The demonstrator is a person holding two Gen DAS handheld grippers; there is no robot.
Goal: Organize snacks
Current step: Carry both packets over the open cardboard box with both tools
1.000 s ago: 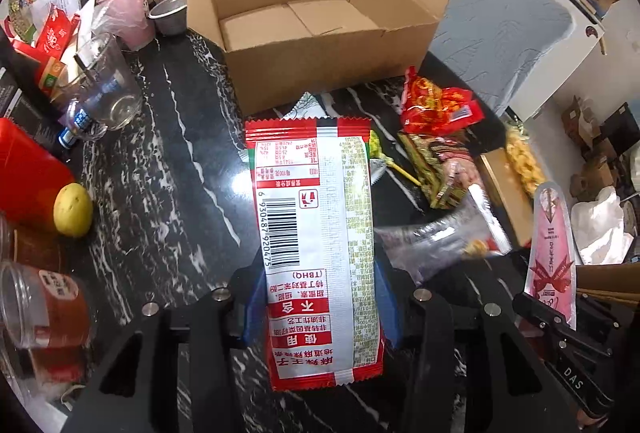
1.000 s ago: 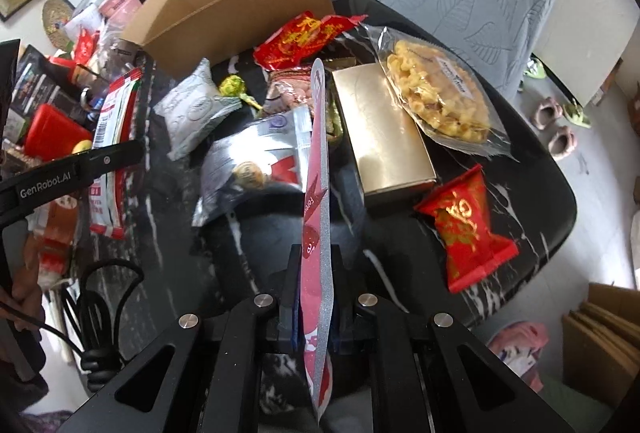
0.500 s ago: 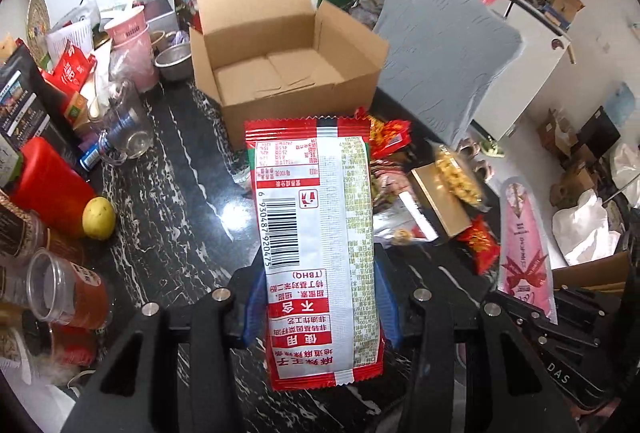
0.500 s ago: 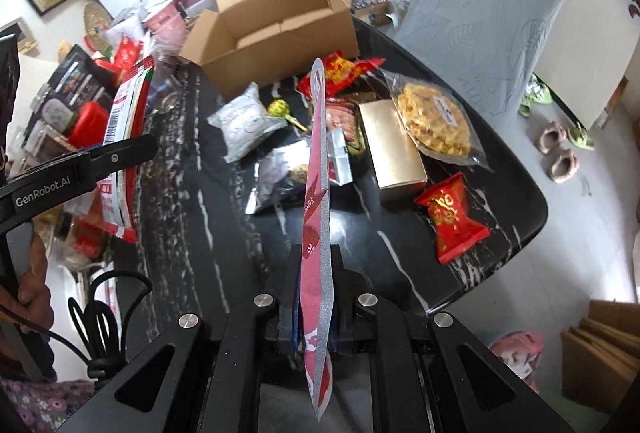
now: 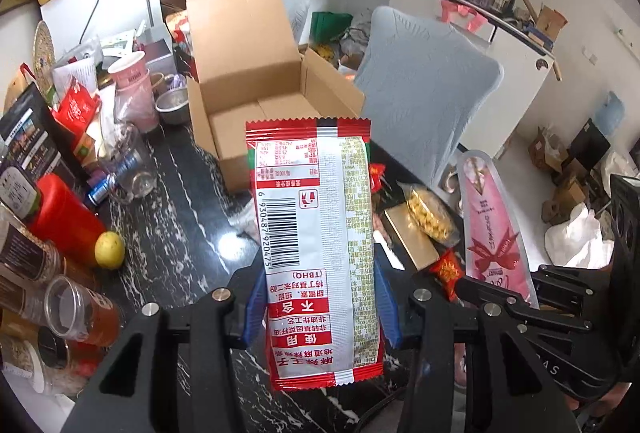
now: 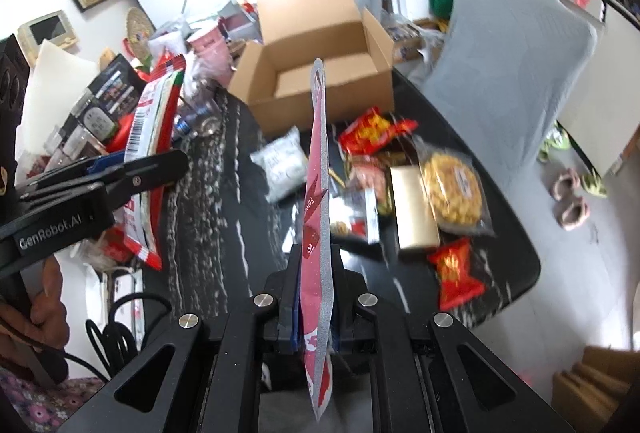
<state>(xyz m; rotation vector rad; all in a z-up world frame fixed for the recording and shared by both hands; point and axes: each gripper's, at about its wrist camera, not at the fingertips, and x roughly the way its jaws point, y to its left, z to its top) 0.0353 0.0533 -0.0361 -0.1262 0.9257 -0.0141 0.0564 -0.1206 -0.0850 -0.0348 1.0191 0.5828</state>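
Note:
My left gripper (image 5: 318, 307) is shut on a red and white snack packet (image 5: 314, 233) with a barcode, held upright above the black marble table (image 5: 172, 209). The right gripper (image 6: 316, 297) is shut on a flat pink pouch (image 6: 316, 217), seen edge-on; the same pink pouch (image 5: 494, 229) shows at the right of the left wrist view. An open, empty cardboard box (image 5: 256, 89) stands at the table's far side, beyond both packets. The left gripper with its packet (image 6: 148, 137) appears at the left of the right wrist view.
Loose snacks lie right of the box: red packets (image 6: 372, 131), a gold box (image 6: 414, 207), a bag of yellow crisps (image 6: 454, 189), a white pouch (image 6: 282, 161). Jars, a red bottle (image 5: 64, 213), a lemon (image 5: 109, 244) and cups crowd the left side. A grey chair (image 5: 420, 101) stands behind.
Both grippers have risen with their packets, so the table and box look smaller and lower. More of the room behind shows. Neither grip has changed.

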